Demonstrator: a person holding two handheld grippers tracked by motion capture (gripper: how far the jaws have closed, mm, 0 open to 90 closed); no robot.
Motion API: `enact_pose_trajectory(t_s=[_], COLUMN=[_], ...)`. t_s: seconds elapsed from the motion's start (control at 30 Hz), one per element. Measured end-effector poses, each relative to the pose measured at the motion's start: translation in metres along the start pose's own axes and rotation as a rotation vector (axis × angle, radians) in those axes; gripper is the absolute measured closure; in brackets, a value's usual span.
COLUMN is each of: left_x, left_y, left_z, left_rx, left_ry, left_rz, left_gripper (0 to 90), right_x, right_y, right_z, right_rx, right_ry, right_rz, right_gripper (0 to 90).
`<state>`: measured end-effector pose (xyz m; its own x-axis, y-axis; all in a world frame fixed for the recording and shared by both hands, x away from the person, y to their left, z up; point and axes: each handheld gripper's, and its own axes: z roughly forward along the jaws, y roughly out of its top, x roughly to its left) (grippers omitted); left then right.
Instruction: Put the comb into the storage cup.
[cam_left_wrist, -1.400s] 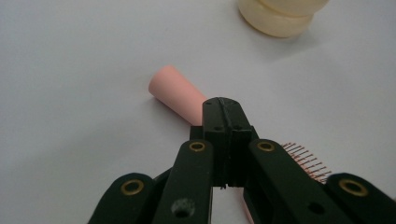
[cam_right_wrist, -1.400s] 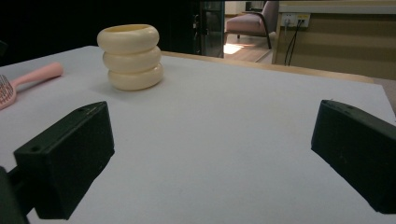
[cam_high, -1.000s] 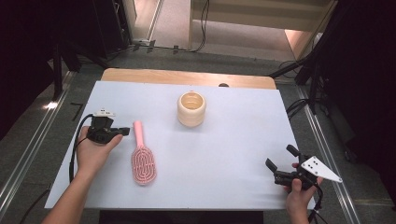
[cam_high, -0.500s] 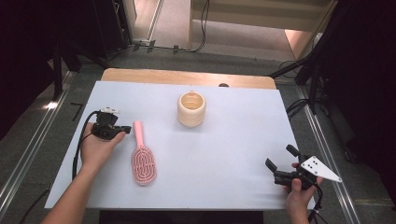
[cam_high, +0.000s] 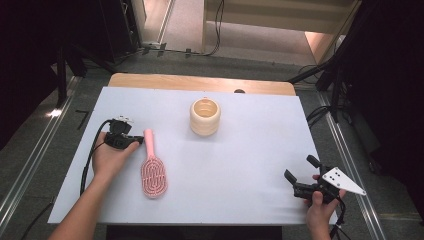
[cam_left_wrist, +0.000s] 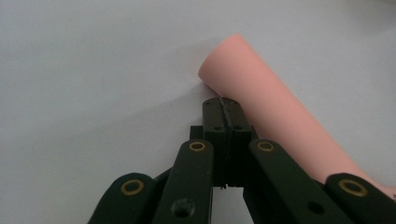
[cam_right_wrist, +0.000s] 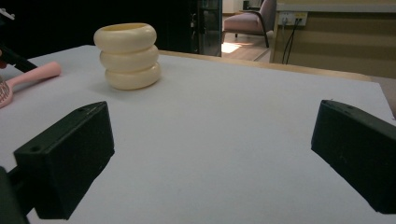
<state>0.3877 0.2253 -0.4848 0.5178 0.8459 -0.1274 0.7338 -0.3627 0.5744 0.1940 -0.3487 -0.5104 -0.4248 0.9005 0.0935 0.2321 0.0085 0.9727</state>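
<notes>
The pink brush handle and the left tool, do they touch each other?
Cannot tell. In the left gripper view the shut left tool lies right beside the pink brush handle, but neither contact nor gap shows plainly.

The table (cam_high: 240, 165) is evenly and softly lit from above, while the floor and room around it sink into near black, with one bright patch of light beyond the far edge. The left gripper (cam_left_wrist: 224, 109) is close and slightly soft in its own view, casting a faint shadow on the sheet beside the pink brush (cam_left_wrist: 275, 126). In the right gripper view the near jaws are blurred and the cream holder (cam_right_wrist: 127, 56) throws a weak shadow.
</notes>
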Motion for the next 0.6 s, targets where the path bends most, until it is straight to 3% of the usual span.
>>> enact_pose_trajectory(t_s=[0.2, 0.6], left_x=[-0.004, -0.021], left_y=[0.001, 0.015], left_z=[0.005, 0.012], left_rx=[-0.007, -0.006], left_ry=[-0.018, -0.051], left_rz=[-0.002, 0.039], left_gripper=[90.0, 90.0], right_x=[0.000, 0.000], right_y=[0.000, 0.000], right_z=[0.000, 0.000], right_rx=[0.000, 0.000], right_ry=[0.000, -0.001], right_rz=[0.001, 0.000], right_gripper=[0.0, 0.0])
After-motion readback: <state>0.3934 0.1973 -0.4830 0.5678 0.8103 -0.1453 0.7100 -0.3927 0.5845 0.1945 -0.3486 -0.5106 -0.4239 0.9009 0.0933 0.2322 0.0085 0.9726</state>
